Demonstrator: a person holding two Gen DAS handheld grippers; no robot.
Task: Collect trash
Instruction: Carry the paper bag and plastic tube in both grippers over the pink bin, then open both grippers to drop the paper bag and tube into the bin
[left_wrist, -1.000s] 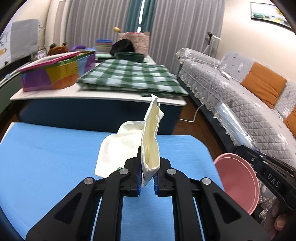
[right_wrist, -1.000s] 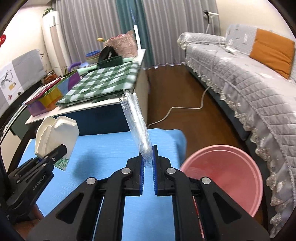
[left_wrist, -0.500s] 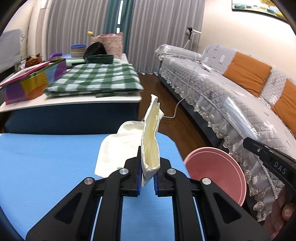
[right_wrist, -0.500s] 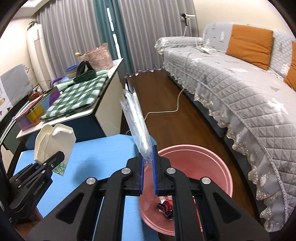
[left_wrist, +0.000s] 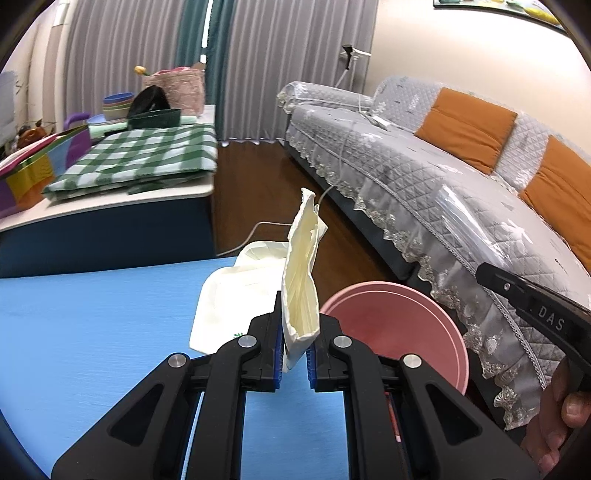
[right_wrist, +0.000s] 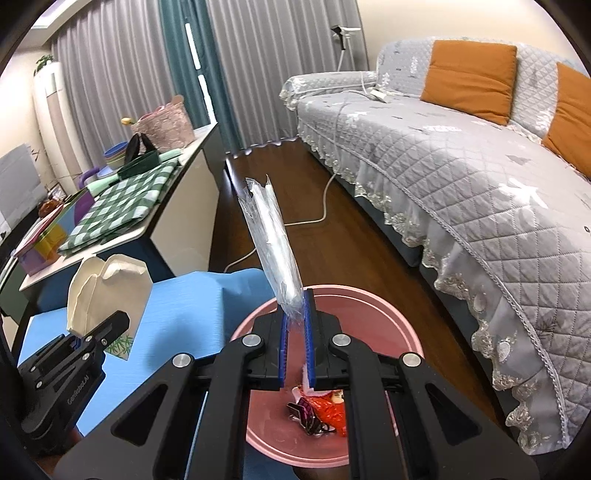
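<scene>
My left gripper (left_wrist: 295, 347) is shut on a cream paper wrapper (left_wrist: 301, 280) that stands up between its pads, above the right edge of the blue table (left_wrist: 92, 325). It also shows in the right wrist view (right_wrist: 107, 291). My right gripper (right_wrist: 296, 332) is over the pink trash bin (right_wrist: 388, 321); its pads stand slightly apart around a clear plastic wrapper (right_wrist: 271, 240) that leans against the right pad. The bin (left_wrist: 399, 325) stands on the floor just right of the table and holds red and dark wrappers (right_wrist: 319, 410).
A grey quilted sofa (right_wrist: 461, 177) with orange cushions runs along the right. A white side table (left_wrist: 110, 199) with a green checked cloth and a colourful box stands behind the blue table. A white cable (right_wrist: 325, 206) lies on the wooden floor.
Both grippers have moved right with their wrappers. The right gripper went from over the table edge to over the pink bin, and its pads have parted slightly.
</scene>
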